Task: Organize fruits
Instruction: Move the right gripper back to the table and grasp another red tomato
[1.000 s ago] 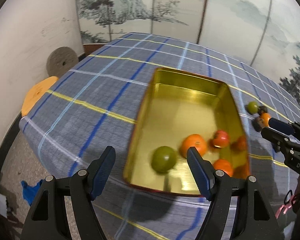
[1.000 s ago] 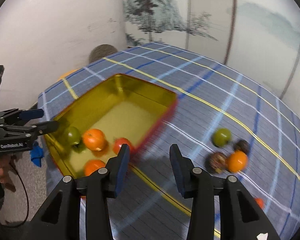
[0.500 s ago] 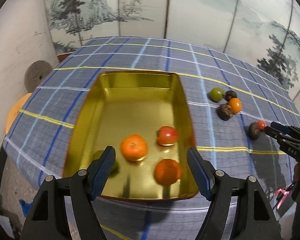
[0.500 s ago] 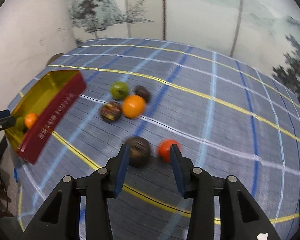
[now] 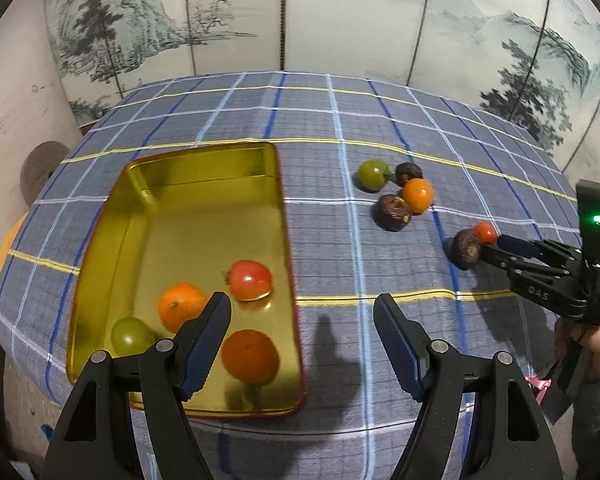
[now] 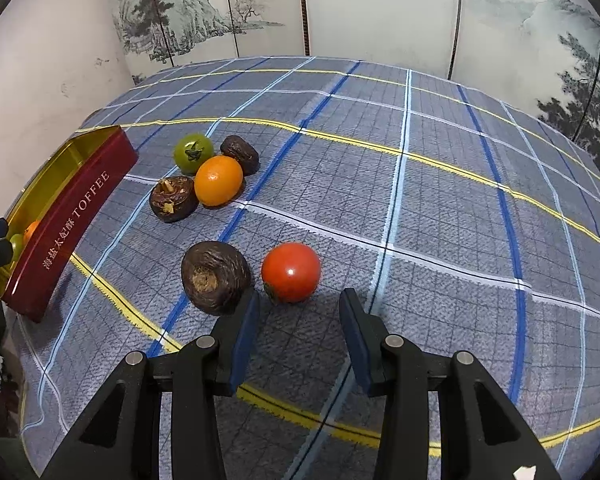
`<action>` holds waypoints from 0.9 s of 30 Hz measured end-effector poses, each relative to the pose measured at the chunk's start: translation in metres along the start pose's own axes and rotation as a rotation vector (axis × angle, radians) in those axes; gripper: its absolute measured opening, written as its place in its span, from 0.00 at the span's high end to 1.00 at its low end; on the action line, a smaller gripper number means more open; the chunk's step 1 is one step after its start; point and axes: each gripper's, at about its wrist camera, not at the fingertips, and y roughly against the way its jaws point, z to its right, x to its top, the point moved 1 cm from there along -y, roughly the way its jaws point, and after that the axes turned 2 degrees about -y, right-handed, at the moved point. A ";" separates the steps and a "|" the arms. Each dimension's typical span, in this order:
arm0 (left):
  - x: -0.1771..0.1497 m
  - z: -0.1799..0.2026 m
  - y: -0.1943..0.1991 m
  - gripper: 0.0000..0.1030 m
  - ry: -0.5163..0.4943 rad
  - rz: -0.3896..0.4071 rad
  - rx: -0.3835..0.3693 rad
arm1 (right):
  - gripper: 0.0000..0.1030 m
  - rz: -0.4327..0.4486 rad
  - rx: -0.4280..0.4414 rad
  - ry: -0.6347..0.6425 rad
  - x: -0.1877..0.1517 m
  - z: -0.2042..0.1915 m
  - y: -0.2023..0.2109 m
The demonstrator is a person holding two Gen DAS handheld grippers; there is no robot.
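Right tongs close in on a small red tomato lying on the plaid-covered counter, their blue pads parted a little wider than the fruit and empty, the tips just short of it. A dark, wrinkled brown fruit sits just beside the tomato on its left, nearly against the left pad. That closeness is the crux of the step: to judge by the layout, the tongs should slide forward until the tomato sits squarely between the pads, with the left pad slipped into the narrow gap rather than nudging the brown fruit away. A gentle squeeze at the tomato's widest part seems wise, since the skin looks smooth, glossy and prone to rolling.

Further back lies a cluster: a green tomato, an orange citrus and two more brown fruits touching or nearly touching one another. The gold-lined toffee tin, red on its outer wall, stands well to the left and already holds a red tomato, two oranges and a green tomato.

Left tongs hover wide open and empty over the near right corner of the tin, clear of the path the right hand would probably take to carry its fruit across.
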 end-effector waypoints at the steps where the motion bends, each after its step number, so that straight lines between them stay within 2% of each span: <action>1: 0.001 0.002 -0.001 0.28 -0.005 -0.001 -0.002 | 0.62 -0.001 0.000 0.002 0.001 0.000 -0.001; 11: 0.009 0.021 -0.012 0.28 -0.034 -0.015 -0.028 | 0.61 0.011 -0.005 0.029 0.013 -0.005 -0.015; 13: 0.012 0.025 -0.014 0.28 -0.038 -0.012 -0.035 | 0.63 0.015 -0.011 0.040 0.013 -0.006 -0.016; 16: 0.015 0.035 -0.019 0.28 -0.048 -0.011 -0.047 | 0.71 0.023 -0.015 0.046 0.012 -0.007 -0.015; 27: 0.031 0.082 -0.045 0.28 -0.105 -0.007 -0.108 | 0.72 0.040 -0.050 0.017 0.006 0.016 -0.009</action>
